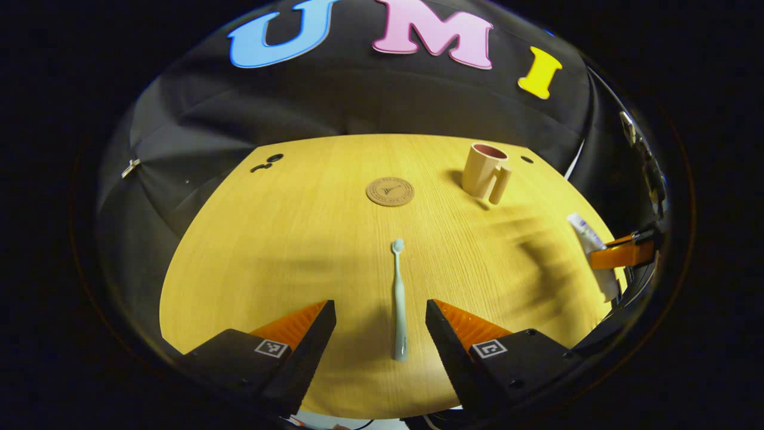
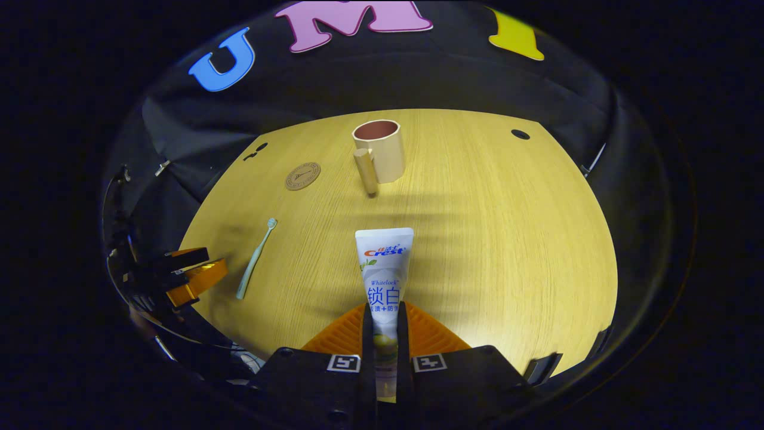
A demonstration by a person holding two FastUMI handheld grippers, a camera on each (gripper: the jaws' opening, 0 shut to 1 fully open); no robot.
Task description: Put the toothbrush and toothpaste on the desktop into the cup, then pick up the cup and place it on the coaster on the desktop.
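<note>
A pale green toothbrush (image 1: 399, 298) lies flat on the wooden desktop (image 1: 268, 251), handle toward me, between the fingers of my left gripper (image 1: 381, 306), which stands open and is not touching it. My right gripper (image 2: 385, 307) is shut on the lower end of a white toothpaste tube (image 2: 385, 263), whose far end points at the beige cup (image 2: 379, 152). The cup (image 1: 486, 170) stands upright with its handle toward the grippers. A round brown coaster (image 1: 390, 192) lies left of the cup. The left gripper view has the tube (image 1: 588, 233) and right gripper (image 1: 621, 254) at far right.
The desktop (image 2: 507, 239) has small dark holes near its back corners (image 2: 520, 134) (image 1: 274, 158). Black cloth walls close in behind and at both sides. In the right gripper view the left gripper (image 2: 191, 272) sits at the desk's left edge, beside the toothbrush (image 2: 255, 258) and coaster (image 2: 302, 176).
</note>
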